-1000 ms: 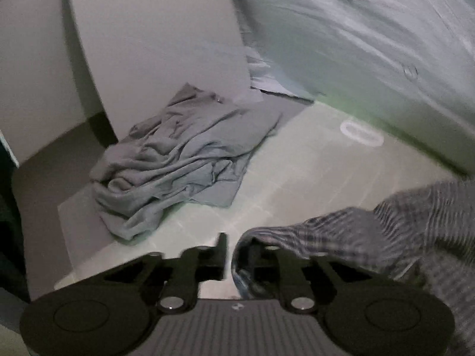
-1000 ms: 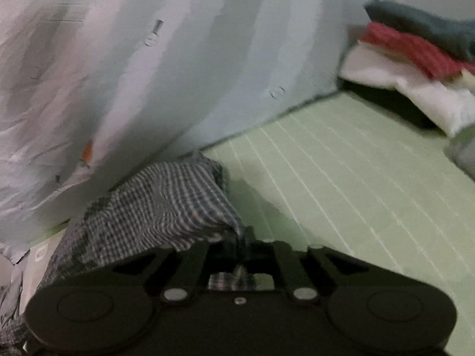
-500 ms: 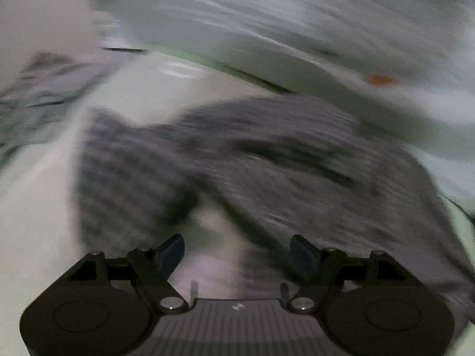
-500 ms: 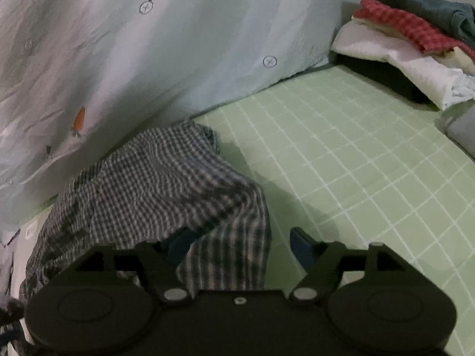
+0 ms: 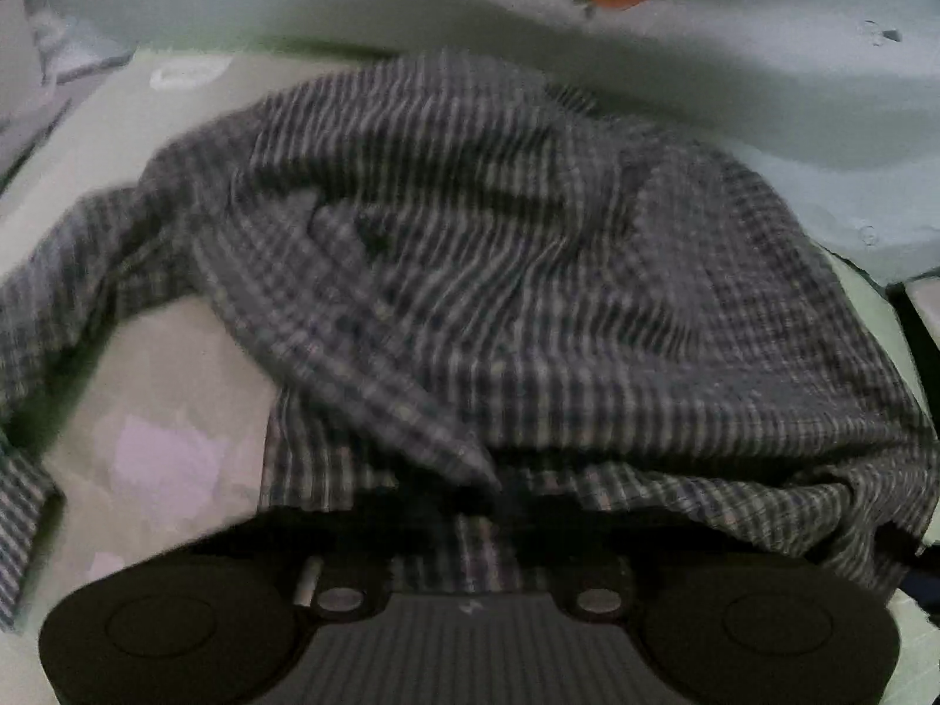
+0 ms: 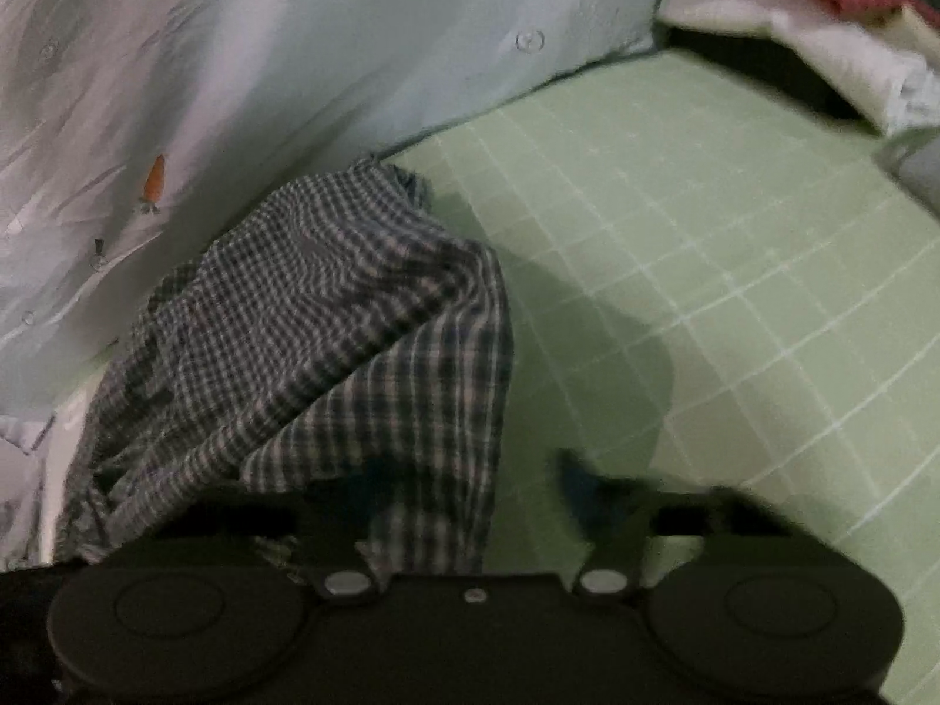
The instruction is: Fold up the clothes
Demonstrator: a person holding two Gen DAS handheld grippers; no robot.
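Observation:
A blue-and-white checked shirt [image 5: 499, 270] lies bunched on the green grid mat [image 5: 164, 399] and fills the left wrist view. My left gripper [image 5: 487, 499] is shut on a fold of its near edge, with the fingertips buried in the cloth. In the right wrist view the same shirt [image 6: 329, 305] is heaped at the left. My right gripper [image 6: 476, 493] has its jaws closing around a hanging flap. The blue right fingertip [image 6: 578, 479] still stands apart from the cloth. Its left finger is hidden behind the fabric.
A pale sheet with a carrot print [image 6: 294, 59] rises behind the shirt. A stack of folded clothes [image 6: 822, 29], red over white, sits at the far right, with a grey item [image 6: 916, 158] below it. The mat [image 6: 705, 235] stretches bare to the right.
The left gripper swung away from a grey garment pile, opened over the checked shirt and shut on its edge. The right gripper let go, sank a little, and its jaws have narrowed again.

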